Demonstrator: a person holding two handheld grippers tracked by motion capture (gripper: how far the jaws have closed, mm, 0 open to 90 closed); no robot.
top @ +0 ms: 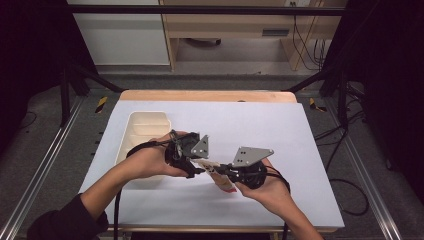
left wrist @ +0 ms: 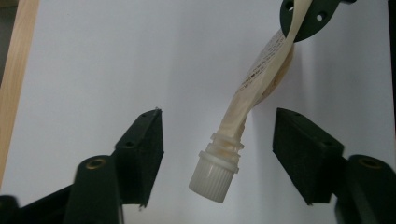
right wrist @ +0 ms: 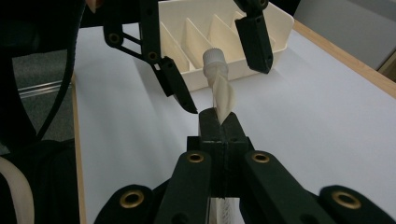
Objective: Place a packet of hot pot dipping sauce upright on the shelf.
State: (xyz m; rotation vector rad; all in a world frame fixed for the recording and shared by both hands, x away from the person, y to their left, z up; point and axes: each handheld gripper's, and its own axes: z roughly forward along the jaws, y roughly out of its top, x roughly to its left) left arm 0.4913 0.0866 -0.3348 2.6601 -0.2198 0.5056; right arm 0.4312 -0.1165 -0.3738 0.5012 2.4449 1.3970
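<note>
Two grippers meet over the white table [top: 280, 130] in the high view. The left gripper [top: 199, 169] comes from the tray [top: 131, 131] side and the right gripper [top: 221, 172] faces it. A soft pouch [top: 223, 181] with some red on it hangs from the right one, between the two hands.

From the left gripper view, the left gripper [left wrist: 218, 140] has its two black jaws spread apart. The pouch [left wrist: 261, 77] twists down between them, and its white cap [left wrist: 212, 177] sits in the gap. The cap is nearer the left jaw, but no pad touches it. Far up, the other gripper holds the top of the pouch.

From the right gripper view, the right gripper [right wrist: 218, 122] has its jaws pressed together, pinching the flat end of the pouch [right wrist: 224, 98]. The pouch sticks out past the tips, twisted. Its cap [right wrist: 214, 59] points away, and it sits between the open jaws of the left gripper [right wrist: 224, 79]. Behind them is the cream tray [right wrist: 280, 28] with its dividers.
</note>
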